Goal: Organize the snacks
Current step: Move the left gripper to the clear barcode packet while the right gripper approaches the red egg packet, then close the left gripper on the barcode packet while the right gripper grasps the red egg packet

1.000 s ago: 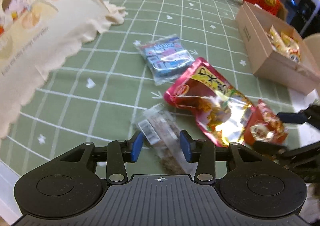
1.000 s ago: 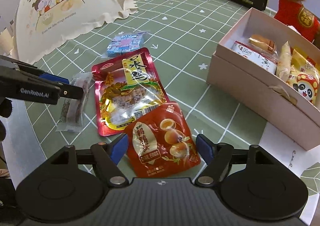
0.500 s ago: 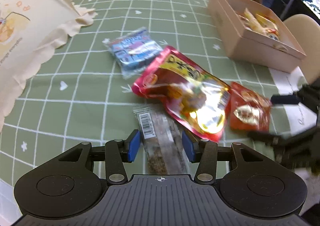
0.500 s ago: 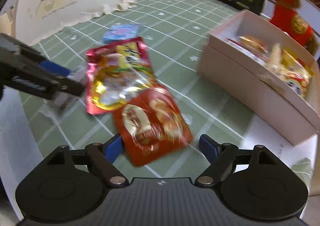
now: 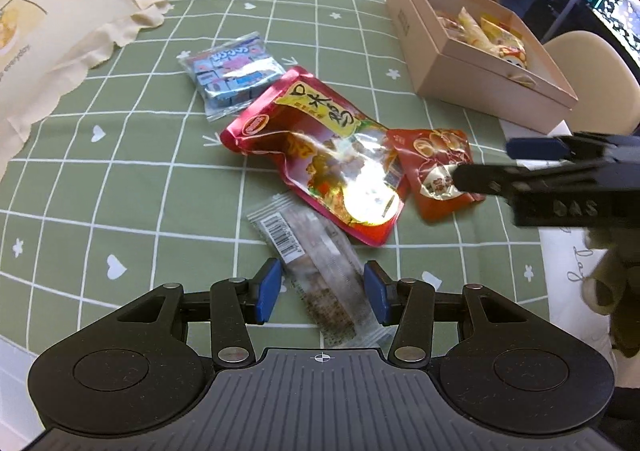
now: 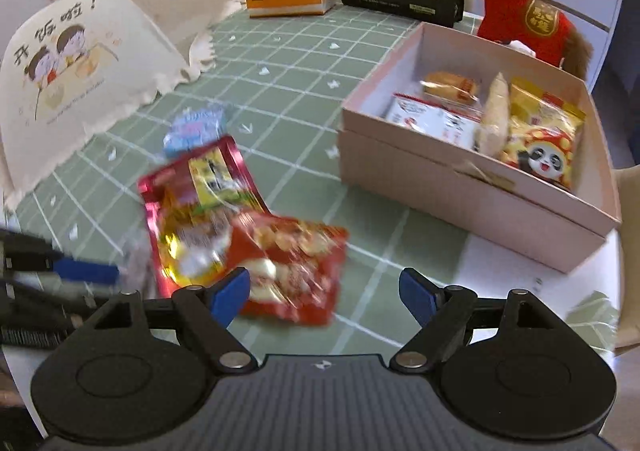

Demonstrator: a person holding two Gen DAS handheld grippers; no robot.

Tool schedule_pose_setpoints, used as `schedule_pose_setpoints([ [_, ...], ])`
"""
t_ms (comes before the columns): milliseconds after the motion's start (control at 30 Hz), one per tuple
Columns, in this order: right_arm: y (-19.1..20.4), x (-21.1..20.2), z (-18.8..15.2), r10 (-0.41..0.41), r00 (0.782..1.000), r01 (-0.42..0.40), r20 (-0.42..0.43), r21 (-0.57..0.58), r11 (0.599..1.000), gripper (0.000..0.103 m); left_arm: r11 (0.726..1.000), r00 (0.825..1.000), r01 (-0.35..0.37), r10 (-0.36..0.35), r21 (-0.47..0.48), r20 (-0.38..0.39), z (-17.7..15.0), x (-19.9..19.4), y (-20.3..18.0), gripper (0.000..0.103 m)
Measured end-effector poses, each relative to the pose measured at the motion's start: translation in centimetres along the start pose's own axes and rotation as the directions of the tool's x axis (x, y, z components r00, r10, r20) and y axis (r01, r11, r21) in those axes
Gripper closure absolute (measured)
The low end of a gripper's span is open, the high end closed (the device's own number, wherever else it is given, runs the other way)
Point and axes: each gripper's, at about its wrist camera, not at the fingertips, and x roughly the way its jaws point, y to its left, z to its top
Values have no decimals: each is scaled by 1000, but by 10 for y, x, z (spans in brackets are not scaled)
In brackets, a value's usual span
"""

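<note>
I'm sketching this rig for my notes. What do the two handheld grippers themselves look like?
Both match: the left gripper and right gripper have matte black bodies with a ribbed centre panel, two round disc housings, black linkage arms with silver rivets, and blue pads on the fingertips. A small crosshair mark sits at the centre of the left one. No cables show.

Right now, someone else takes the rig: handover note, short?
Left tongs: open, straddling the clear-wrapped brown snack bar, not closed on it.
Right tongs: open, empty, one finger over the small red egg-snack pouch.
Also loose on the green checked tablecloth: large red foil pouch, clear bag of blue candies.
Beige cardboard box already holds several snacks.
Left: box all four.
</note>
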Motion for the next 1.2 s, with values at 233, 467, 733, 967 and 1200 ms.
schedule_pose_setpoints([
  [233,22,30,10,-51,998,49,-25,-82,995,20,1000,1000,8,-8,-18,5,-1,0,2,53],
  [467,2,28,-2,-52,998,51,-35,-41,998,18,999,1000,15,-15,-41,15,-1,-1,4,52],
  [733,15,38,-7,-97,995,96,-22,-46,994,0,999,1000,16,-15,-46,28,-2,0,5,52],
  [967,10,41,-6,-145,989,145,8,26,989,0,997,999,17,-14,-72,37,0,0,6,52],
  [1200,6,27,-8,-150,989,150,-2,25,988,26,1000,997,-18,17,5,72,7,6,2,53],
])
